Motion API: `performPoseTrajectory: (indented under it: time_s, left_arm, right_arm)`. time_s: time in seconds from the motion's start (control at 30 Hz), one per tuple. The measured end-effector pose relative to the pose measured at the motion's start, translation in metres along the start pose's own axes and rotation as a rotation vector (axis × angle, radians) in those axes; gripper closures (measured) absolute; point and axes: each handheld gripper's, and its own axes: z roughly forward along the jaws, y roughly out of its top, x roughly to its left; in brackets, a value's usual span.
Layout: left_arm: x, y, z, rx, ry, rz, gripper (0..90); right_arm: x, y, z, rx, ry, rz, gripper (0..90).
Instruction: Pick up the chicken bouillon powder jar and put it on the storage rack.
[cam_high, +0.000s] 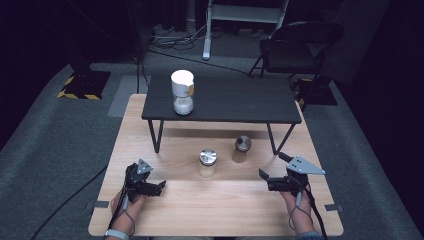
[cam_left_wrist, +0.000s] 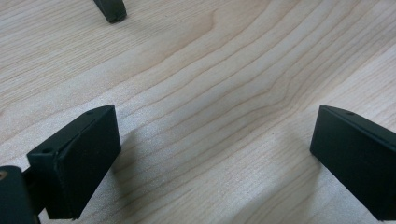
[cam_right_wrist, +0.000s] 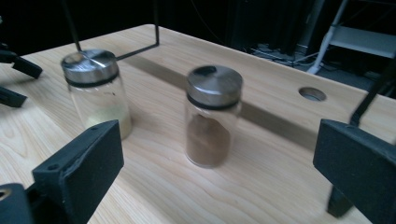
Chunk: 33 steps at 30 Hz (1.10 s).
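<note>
From above we look down on the pale wooden table (cam_high: 165, 210); our left gripper view hugs its grain, while ours on the right faces two steel-capped glass jars (cam_right_wrist: 208, 123).

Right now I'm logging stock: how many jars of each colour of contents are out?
Pale yellow contents: 1, jar with pale powder
Brown contents: 1, jar with brown powder
White contents: 1, white-lidded jar on the black shelf
Total: 3

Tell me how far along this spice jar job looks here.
Barely started. The white-lidded jar stands on the black shelf. Both the left gripper and right gripper are open and hold nothing. The brown-spice jar and pale-spice jar stand ungrasped on the table.
</note>
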Motion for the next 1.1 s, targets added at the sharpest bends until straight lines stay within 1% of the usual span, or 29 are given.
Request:
performPoseTrajectory:
  time_s: [0.27, 0.73, 0.93, 1.1]
  left_arm:
    - [-0.001, 0.0, 0.001, 0.001, 0.007, -0.01, 0.8]
    - [-0.002, 0.0, 0.001, 0.002, 0.013, -0.014, 0.5]
    - [-0.002, 0.0, 0.001, 0.002, 0.014, -0.013, 0.5]
    - [-0.002, 0.0, 0.001, 0.001, 0.014, -0.014, 0.5]
  right_arm:
    - [0.006, 0.014, 0.02, -0.013, 0.041, -0.012, 1.5]
    - [0.031, 0.041, 0.067, -0.027, 0.13, -0.058, 1.6]
    - [0.039, 0.05, 0.084, -0.032, 0.174, -0.067, 1.6]
    - [0.045, 0.056, 0.096, -0.028, 0.201, -0.077, 1.6]
